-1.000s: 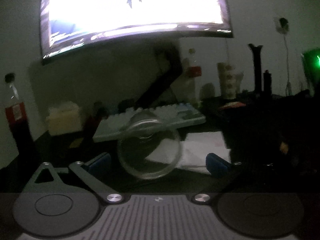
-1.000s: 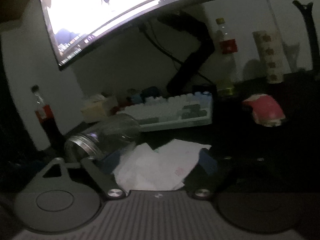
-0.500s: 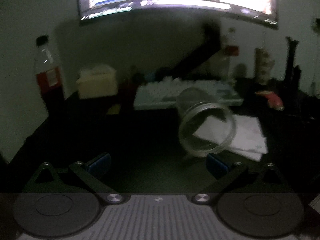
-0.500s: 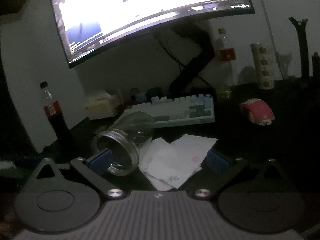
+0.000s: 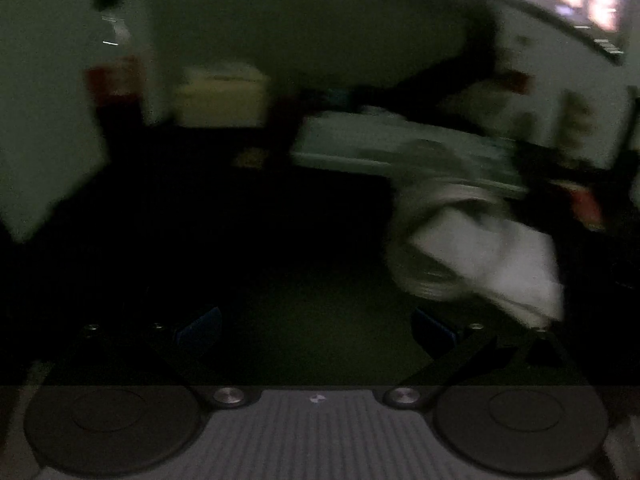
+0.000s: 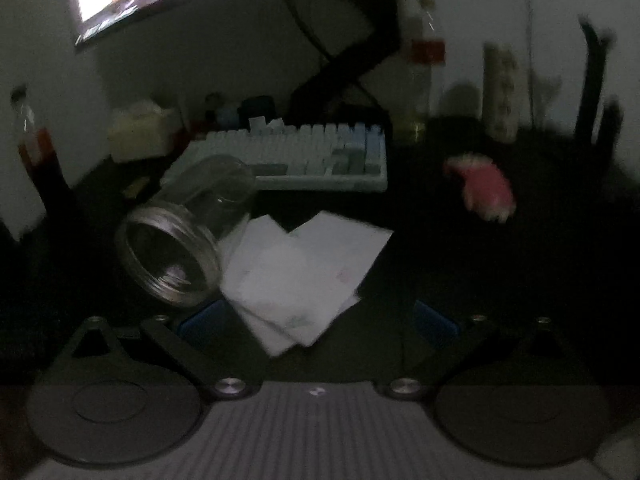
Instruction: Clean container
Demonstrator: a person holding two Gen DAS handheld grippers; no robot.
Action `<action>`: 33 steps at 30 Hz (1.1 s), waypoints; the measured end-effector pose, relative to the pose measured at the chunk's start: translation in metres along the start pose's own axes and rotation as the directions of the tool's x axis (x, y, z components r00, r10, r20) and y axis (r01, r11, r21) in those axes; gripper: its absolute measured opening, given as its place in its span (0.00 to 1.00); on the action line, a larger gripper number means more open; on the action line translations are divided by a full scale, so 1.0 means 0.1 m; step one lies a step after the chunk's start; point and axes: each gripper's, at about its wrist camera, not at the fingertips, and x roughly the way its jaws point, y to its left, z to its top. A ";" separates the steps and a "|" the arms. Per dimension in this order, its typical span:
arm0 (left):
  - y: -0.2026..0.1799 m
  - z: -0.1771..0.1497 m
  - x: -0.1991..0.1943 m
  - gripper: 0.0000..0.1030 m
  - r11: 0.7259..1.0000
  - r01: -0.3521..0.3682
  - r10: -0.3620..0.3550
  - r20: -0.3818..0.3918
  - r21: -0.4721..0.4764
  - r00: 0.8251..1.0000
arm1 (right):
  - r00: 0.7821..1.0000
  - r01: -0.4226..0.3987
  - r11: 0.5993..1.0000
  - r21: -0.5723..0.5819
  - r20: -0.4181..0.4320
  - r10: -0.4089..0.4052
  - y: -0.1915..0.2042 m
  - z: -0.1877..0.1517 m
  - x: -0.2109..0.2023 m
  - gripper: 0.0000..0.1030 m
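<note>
Lying sideways, clear glass jar (image 6: 184, 236), mouth w/ threaded rim, empty.

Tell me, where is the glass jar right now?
In the right wrist view, the clear glass jar lies on its side, left of the white paper sheets, before the pale keyboard.

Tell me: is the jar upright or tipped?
Tipped. The glass jar lies on its side, open mouth facing the camera, beside the white tissues.

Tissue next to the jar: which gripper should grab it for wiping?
Right, probably. The right gripper is open with the white tissue between its fingers, and the glass jar lies beside it. The left gripper is open over bare desk, its view blurred.
</note>
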 end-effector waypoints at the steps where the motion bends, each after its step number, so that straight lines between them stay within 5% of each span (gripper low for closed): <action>1: -0.02 -0.01 -0.05 1.00 1.000 0.021 -0.021 0.007 0.001 1.000 | 1.000 -0.015 1.000 0.016 -0.020 0.015 -0.01 0.02 0.00 1.00; 4: -0.10 0.03 -0.19 1.00 1.000 0.012 -0.013 0.009 0.014 1.000 | 0.996 -0.051 0.997 0.062 -0.076 0.056 -0.03 0.07 0.00 1.00; 10: -0.37 0.37 -0.45 1.00 0.996 -0.016 0.021 -0.053 0.091 0.998 | 0.999 0.014 0.998 0.055 -0.052 -0.012 0.15 0.33 -0.40 1.00; 16: -0.34 0.38 -0.73 1.00 0.998 0.007 -0.009 0.032 0.055 0.999 | 1.000 -0.009 0.999 0.040 -0.001 0.009 0.19 0.44 -0.55 1.00; 22: -0.35 0.36 -0.66 1.00 0.994 -0.069 0.065 0.051 0.083 0.997 | 1.000 -0.001 1.000 -0.031 -0.005 0.001 0.29 0.27 -0.48 1.00; 33: -0.27 0.35 -0.59 1.00 0.997 -0.047 0.045 0.033 0.069 0.998 | 0.999 -0.018 1.000 -0.008 -0.051 0.017 0.22 0.21 -0.34 1.00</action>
